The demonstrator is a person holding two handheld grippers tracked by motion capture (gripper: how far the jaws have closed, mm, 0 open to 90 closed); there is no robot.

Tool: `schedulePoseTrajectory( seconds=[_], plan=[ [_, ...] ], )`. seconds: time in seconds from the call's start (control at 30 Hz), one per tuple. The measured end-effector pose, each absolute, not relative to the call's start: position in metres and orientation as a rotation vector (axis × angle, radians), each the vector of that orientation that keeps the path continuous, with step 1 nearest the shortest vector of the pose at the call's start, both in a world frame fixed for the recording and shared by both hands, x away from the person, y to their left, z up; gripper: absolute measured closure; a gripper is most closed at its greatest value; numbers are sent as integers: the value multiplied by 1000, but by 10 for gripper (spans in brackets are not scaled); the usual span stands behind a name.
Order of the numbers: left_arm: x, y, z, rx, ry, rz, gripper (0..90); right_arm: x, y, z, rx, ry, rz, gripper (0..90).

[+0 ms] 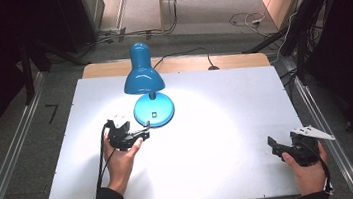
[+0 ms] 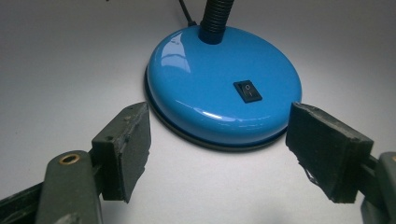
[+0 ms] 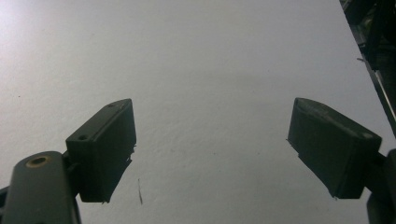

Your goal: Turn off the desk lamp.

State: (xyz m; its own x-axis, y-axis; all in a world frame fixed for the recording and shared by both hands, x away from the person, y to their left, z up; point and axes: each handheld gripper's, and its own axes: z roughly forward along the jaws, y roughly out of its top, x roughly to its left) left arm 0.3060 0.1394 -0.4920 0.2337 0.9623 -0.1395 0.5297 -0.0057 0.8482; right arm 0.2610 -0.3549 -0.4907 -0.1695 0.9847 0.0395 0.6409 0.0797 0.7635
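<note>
A blue desk lamp (image 1: 143, 73) stands lit at the middle back of the white table (image 1: 227, 124). Its round base (image 2: 224, 86) carries a small black rocker switch (image 2: 247, 91) and a black gooseneck (image 2: 215, 16). My left gripper (image 1: 140, 133) sits just in front and left of the base, open, jaws spread as wide as the base's near rim and not touching it. My right gripper (image 1: 276, 146) rests near the table's front right corner, open, with only bare table between its jaws.
The lamp's black cord (image 1: 184, 54) runs off the back of the table. A wooden strip (image 1: 240, 59) edges the far side. Metal rails (image 1: 326, 127) run along both sides on the grey floor. Bright light pools around the lamp.
</note>
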Motion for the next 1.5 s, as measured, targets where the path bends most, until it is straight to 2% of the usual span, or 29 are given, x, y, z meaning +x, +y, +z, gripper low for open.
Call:
schedulePoseTrajectory(
  seconds=[0.13, 0.3, 0.6, 1.07, 1.27, 1.5],
  plan=[
    [307, 136, -492, 1662, 1397, 657, 300, 261, -355, -491, 1600, 1867, 907, 140],
    [311, 134, -493, 1649, 1370, 596, 467, 261, -355, -491, 1603, 1865, 908, 140],
    [315, 127, -494, 1662, 1310, 638, 645, 261, -355, -491, 1600, 1868, 906, 141],
    [328, 118, -500, 1679, 1302, 608, 794, 260, -356, -490, 1596, 1867, 910, 141],
    [332, 116, -501, 1688, 1304, 597, 885, 260, -356, -490, 1601, 1865, 909, 141],
    [336, 116, -501, 1676, 1302, 595, 900, 260, -356, -490, 1600, 1864, 910, 141]
  ],
)
